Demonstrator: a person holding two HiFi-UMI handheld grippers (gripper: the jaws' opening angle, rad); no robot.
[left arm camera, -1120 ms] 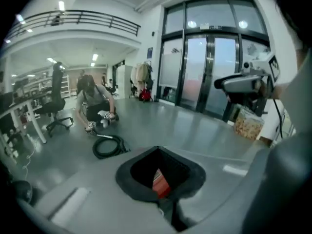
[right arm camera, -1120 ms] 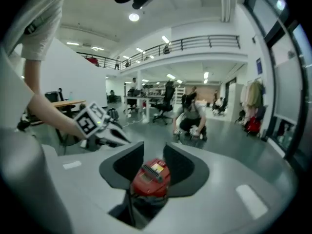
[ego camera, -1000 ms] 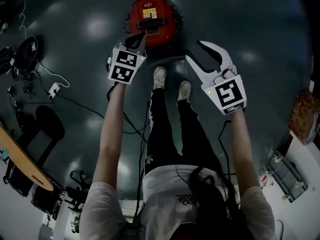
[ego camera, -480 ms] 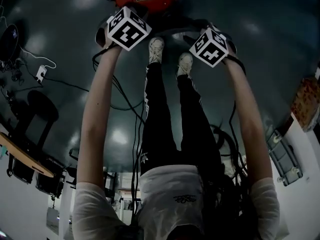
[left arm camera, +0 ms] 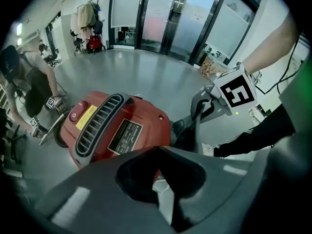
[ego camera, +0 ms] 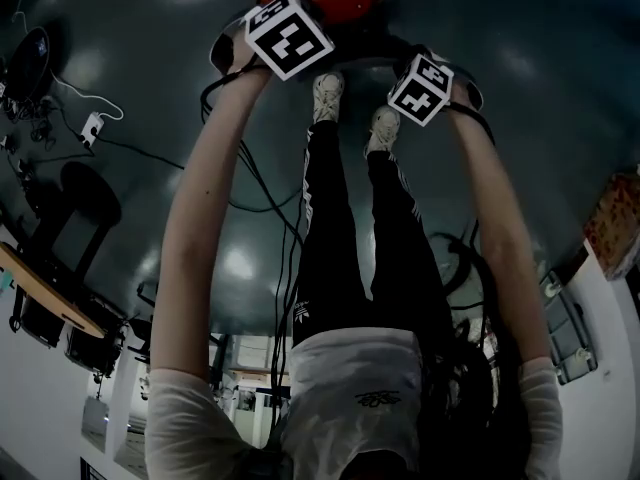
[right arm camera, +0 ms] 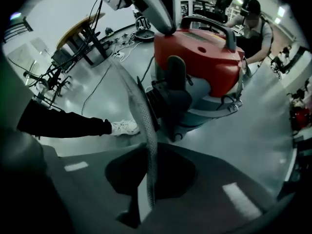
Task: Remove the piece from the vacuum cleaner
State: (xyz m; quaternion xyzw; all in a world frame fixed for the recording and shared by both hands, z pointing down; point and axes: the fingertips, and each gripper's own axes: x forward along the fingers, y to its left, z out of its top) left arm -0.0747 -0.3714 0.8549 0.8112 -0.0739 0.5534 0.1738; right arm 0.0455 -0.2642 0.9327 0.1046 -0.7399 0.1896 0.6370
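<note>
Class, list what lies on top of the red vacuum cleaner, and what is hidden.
On the vacuum cleaner: a slotted vent, a label plate, a yellow sticker, a round button. The left gripper covers its near end.

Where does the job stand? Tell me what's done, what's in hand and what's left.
Done: both tongs, left and right, are down at the red vacuum cleaner.
In hand: the right tongs sit close beside the black fitting on its end; no grip on it shows.
Left: the fitting, likely the piece, is still attached. It must be clamped and pulled free.
</note>
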